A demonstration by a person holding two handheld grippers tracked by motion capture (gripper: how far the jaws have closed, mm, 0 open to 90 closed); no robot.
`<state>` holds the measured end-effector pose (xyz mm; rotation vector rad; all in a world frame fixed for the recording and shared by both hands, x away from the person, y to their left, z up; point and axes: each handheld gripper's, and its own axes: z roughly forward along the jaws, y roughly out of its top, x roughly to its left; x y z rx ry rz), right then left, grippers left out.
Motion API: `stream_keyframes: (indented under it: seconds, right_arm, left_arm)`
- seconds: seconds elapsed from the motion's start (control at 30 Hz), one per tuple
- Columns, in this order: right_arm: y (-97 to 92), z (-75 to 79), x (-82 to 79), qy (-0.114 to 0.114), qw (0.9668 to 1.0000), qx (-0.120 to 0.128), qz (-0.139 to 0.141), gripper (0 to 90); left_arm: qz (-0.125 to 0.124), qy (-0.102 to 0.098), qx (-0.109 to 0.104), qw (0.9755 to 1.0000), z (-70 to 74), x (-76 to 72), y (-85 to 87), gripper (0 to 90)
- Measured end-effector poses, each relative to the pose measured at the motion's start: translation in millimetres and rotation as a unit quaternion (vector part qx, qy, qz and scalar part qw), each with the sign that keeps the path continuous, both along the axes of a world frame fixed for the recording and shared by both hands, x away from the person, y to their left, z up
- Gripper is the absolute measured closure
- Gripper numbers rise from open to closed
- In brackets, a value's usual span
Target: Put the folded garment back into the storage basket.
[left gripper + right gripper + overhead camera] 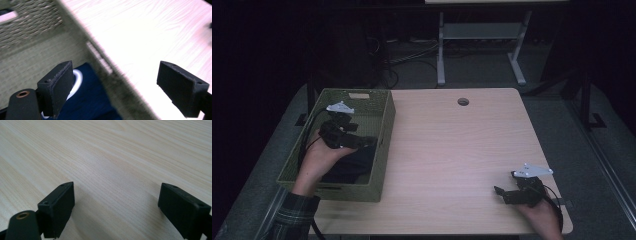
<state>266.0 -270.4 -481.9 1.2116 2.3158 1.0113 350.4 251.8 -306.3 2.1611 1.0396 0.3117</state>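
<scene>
I watched the scene from above: a pale wooden bench [452, 150] stood in a dim room, with a green woven basket [384, 150] sitting on its left edge. The basket was open at the top, and a dark blue cloth [354, 162] lay folded in its near end.

My left gripper [364, 141] hung over the inside of the basket, close to the right wall, held by a hand [319, 157] that came up from the bottom left in a plaid sleeve [292, 217]. In the left gripper view, its two black jaws stood wide apart with nothing between them. One jaw sat over the blue cloth [92, 100], where a white ring-shaped mark [78, 80] showed on the fabric; the other jaw sat over bare wood, with the basket wall [105, 70] running between the two. I could not tell whether the jaw touched the cloth.

My right gripper [501, 192] rested low at the near right part of the bench, well apart from the basket, with the other hand [544, 217] behind it. In the right gripper view, its jaws were likewise spread wide and empty, pointing across plain wood grain [112, 165].

A small round hole [463, 101] marked the far side of the bench top. Beyond it, the white legs of another table [477, 40] stood on the grey floor.
</scene>
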Motion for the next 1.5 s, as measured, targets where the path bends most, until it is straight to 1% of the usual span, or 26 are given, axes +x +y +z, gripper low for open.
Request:
stream_keyframes:
  seconds: [0.23, 0.37, 0.47, 0.5, 0.53, 0.57, 0.63, 0.7, 0.83, 0.87, 1.0, 1.07, 1.2, 1.23, 1.33, 1.5]
  right_arm:
    - [0.0, 0.0, 0.0, 0.0, 1.0, 0.0, 0.0, 13.6]
    - [0.0, 0.0, 0.0, 0.0, 1.0, 0.0, 0.0, 13.6]
    - [0.0, 0.0, 0.0, 0.0, 1.0, 0.0, 0.0, 13.6]
    - [0.0, 0.0, 0.0, 0.0, 1.0, 0.0, 0.0, 13.6]
    - [0.0, 0.0, 0.0, 0.0, 1.0, 0.0, 0.0, 13.6]
    - [0.0, 0.0, 0.0, 0.0, 1.0, 0.0, 0.0, 13.6]
    - [0.0, 0.1, 0.0, 0.001, 1.0, 0.0, 0.0, 13.6]
    - [0.1, 0.0, 0.0, 0.001, 1.0, 0.0, 0.0, 13.6]
    - [0.0, 0.1, -0.1, 0.001, 1.0, 0.001, 0.0, 13.6]
    - [0.1, 0.1, -0.1, 0.001, 1.0, 0.001, 0.0, 13.6]
    - [0.1, 0.1, -0.2, 0.001, 1.0, 0.0, -0.001, 13.6]
    - [0.1, 0.1, -0.1, 0.0, 1.0, 0.0, -0.001, 13.6]
    - [0.0, 0.0, 0.0, 0.0, 1.0, 0.0, 0.0, 13.6]
    - [0.1, 0.0, -0.1, 0.001, 1.0, 0.0, 0.0, 13.6]
    - [0.0, 0.0, 0.0, 0.0, 1.0, 0.0, 0.0, 13.6]
    - [0.2, 0.0, 0.0, 0.001, 1.0, 0.001, -0.001, 13.6]
  left_arm:
    - [-0.028, -0.008, -0.017, 0.9994, -5.7, -6.7, -36.4, 13.7]
    - [-0.041, -0.009, -0.023, 0.9989, -11.2, -9.3, -57.4, 13.8]
    - [-0.047, -0.012, -0.026, 0.9985, -14.7, -11.4, -69.0, 13.8]
    - [-0.047, -0.012, -0.026, 0.9985, -14.7, -11.4, -69.0, 13.8]
    - [-0.049, -0.018, -0.03, 0.9982, -16.9, -13.9, -77.6, 13.8]
    - [-0.049, -0.018, -0.03, 0.9982, -16.9, -13.9, -77.6, 13.8]
    - [-0.053, -0.024, -0.039, 0.9975, -19.1, -16.2, -84.5, 13.8]
    - [-0.056, -0.032, -0.046, 0.9968, -22.3, -19.5, -93.5, 13.8]
    - [-0.064, -0.039, -0.057, 0.9955, -29.3, -25.0, -109.4, 14.0]
    - [-0.07, -0.04, -0.053, 0.9953, -31.5, -26.1, -113.1, 13.9]
    - [-0.078, -0.042, -0.047, 0.995, -43.4, -31.3, -128.6, 13.9]
    - [-0.078, -0.05, -0.047, 0.9946, -50.2, -34.0, -135.4, 14.0]
    - [-0.085, -0.066, -0.041, 0.9933, -63.5, -40.0, -147.7, 14.1]
    - [-0.089, -0.066, -0.035, 0.9932, -66.7, -40.9, -150.2, 14.2]
    - [-0.095, -0.067, -0.03, 0.9928, -77.4, -44.1, -156.5, 14.2]
    - [-0.111, -0.056, -0.016, 0.9921, -100.8, -46.9, -162.9, 14.2]
